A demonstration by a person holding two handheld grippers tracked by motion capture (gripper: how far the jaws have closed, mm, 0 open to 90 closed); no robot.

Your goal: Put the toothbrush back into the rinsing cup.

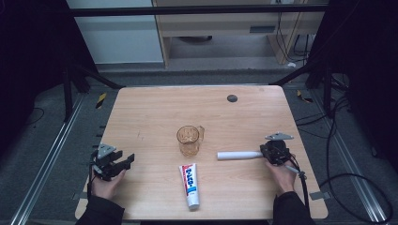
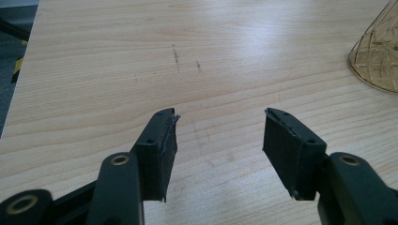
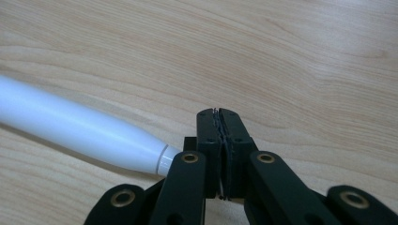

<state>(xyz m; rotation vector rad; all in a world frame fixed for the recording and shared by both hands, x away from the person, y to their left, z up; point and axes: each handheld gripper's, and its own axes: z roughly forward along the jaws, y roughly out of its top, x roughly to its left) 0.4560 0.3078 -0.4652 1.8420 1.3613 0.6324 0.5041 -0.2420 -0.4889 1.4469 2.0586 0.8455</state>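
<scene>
High view: the right gripper (image 1: 263, 154) clamps a white handle (image 1: 239, 155) just right of the cup (image 1: 189, 139).
Its jaws meet on the handle's thin end; the left gripper (image 1: 126, 161), jaws apart, waits empty well left of the cup. The tube (image 1: 190, 184) lies untouched in front of it, and nothing seems to be in the cup yet.

The table (image 1: 150, 112) is pale wood with fine grain. At its middle stands a clear amber cup (image 1: 189, 140) with a ribbed pattern. Near the cup lie a plain white handle (image 1: 239, 155) and a white tube (image 1: 190, 184) with red-and-blue print. Both grippers (image 1: 126, 162) (image 1: 267, 151) are black.
</scene>
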